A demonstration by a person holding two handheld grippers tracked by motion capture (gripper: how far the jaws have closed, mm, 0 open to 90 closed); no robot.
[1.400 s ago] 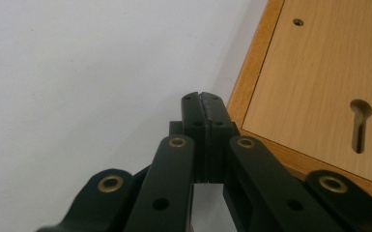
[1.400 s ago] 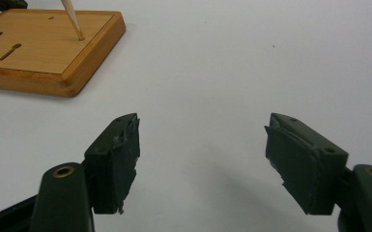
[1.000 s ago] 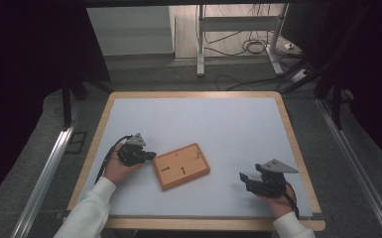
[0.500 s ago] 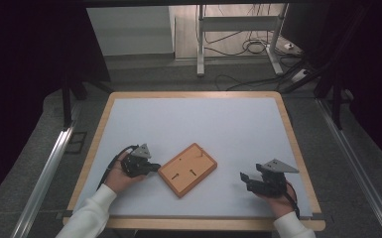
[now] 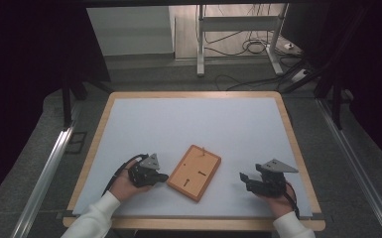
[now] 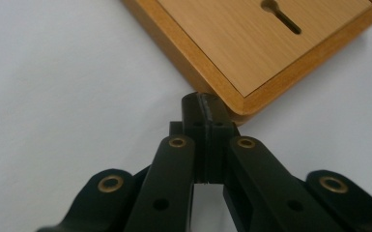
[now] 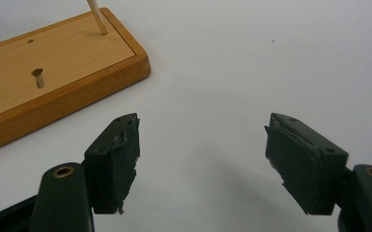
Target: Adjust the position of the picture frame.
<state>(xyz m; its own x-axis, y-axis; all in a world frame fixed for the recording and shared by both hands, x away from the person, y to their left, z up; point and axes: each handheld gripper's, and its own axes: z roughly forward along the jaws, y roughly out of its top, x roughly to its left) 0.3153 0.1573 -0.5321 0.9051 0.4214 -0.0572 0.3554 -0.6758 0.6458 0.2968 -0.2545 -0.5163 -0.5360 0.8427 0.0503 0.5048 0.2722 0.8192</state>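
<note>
- White sleeves are coming in at the near edge of the high view, each of the person's hands gripping a black two-jaw tool low on the pale sheet that is covering the wood-rimmed table [image 5: 297, 148].
- Left gripper [image 5: 159, 176] is lying just beside the near-left corner of the flat rectangular orange-brown wooden board [image 5: 194, 172]; in the left gripper view its jaws are pressed together with nothing between them, and their tip [image 6: 207, 107] is touching the board's rounded corner [image 6: 241, 104].
- Right gripper [image 5: 244, 177] is sitting apart from the board on its right side, pointing toward it; in the right gripper view its jaws are standing wide apart over bare white surface, holding nothing.
- Wooden board is lying tilted, slightly left of centre in the near half of the table, between the two grippers, showing a keyhole slot [image 6: 282, 17] in its lighter inset face.
- Thin pale stick [image 7: 96, 15] is standing up near the board's far corner, with a short peg [image 7: 38, 77] rising from a hole further along.
- Beyond the table's far rim, a metal stand [image 5: 238, 29] and loose cables [image 5: 250, 47] are resting on the floor.
</note>
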